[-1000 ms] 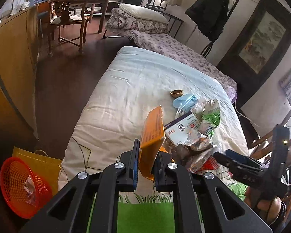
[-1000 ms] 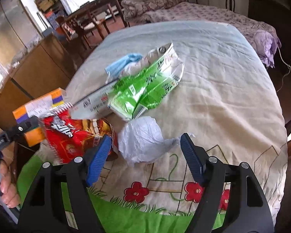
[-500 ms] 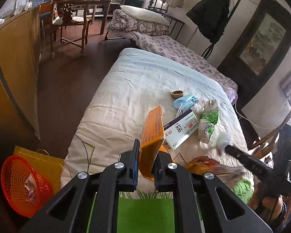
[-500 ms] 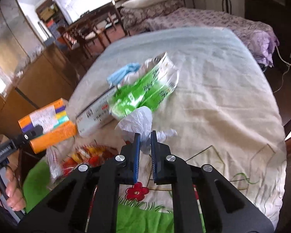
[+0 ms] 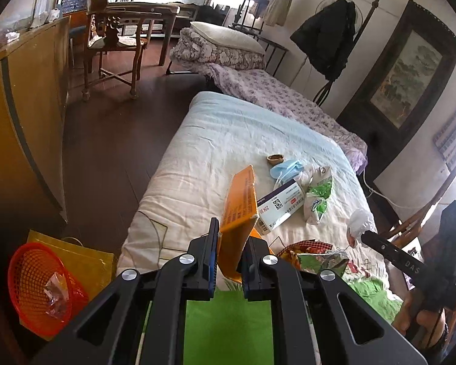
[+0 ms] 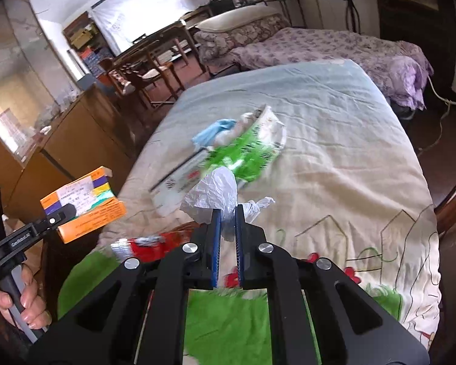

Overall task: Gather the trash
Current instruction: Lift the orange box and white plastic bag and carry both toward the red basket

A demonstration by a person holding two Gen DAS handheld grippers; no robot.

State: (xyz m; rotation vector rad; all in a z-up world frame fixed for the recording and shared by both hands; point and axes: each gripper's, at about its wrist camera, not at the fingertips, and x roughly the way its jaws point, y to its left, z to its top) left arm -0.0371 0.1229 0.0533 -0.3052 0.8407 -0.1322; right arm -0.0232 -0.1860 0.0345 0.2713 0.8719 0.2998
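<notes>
The right gripper [image 6: 227,222] had just closed on the crumpled white plastic bag [image 6: 213,189] and lifted it off the bed [image 6: 349,158]; the left gripper [image 5: 230,245] stayed clamped on the orange box [image 5: 238,210] (both seemingly bound for the red basket [image 5: 36,276]).

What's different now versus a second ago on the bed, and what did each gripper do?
The right gripper has just been closing: its jaws, open around the crumpled white plastic bag a second ago, now pinch it and have lifted it off the quilt. The red snack wrapper shifted nearer the foot. Unchanged: the left gripper stays clamped on the orange cardboard box; the green-and-white wrapper lies where it was.
</notes>
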